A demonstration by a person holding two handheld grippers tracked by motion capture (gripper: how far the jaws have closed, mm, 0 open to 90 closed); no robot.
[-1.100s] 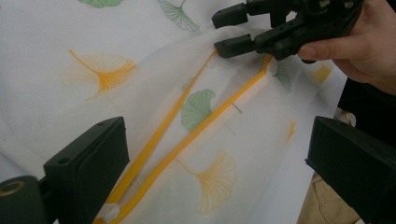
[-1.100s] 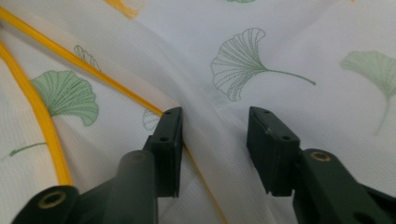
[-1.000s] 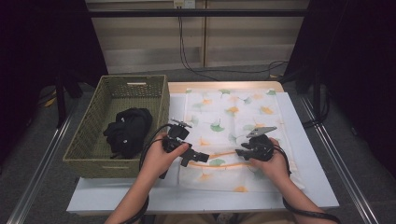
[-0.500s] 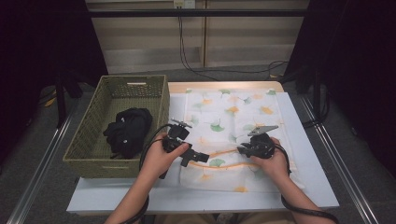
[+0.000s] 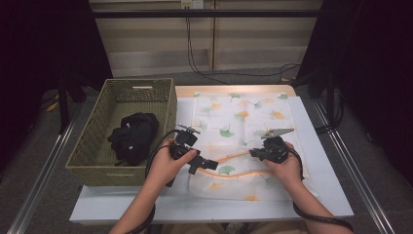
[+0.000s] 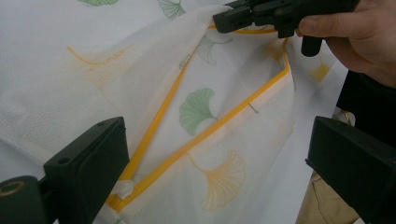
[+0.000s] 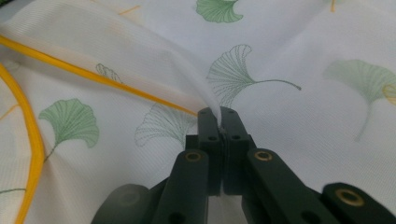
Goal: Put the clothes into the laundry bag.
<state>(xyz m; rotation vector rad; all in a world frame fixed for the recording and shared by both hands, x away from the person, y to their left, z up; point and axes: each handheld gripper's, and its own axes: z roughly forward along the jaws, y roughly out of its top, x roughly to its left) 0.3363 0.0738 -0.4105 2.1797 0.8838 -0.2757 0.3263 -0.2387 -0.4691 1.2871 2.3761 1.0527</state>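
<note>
My right tongs [image 7: 218,112] have just closed and pinch a fold of the leaf-print cloth bag [image 7: 289,56] by its yellow zip. My left tongs [image 6: 219,154] stand wide apart, the bag's open mouth lying between and beneath them.

Looks like a lab / recording setup, not a home. White table [image 5: 321,195] sits on metal floor rails [image 5: 363,180], black curtains [image 5: 375,73] both sides, cables [image 5: 195,53] hang down a pale panelled wall [image 5: 253,44] w/ a socket at top. Props only: wicker basket [image 5: 92,141] w/ black clothing [image 5: 134,136], leaf-print cloth [image 5: 243,112] spread flat.
</note>
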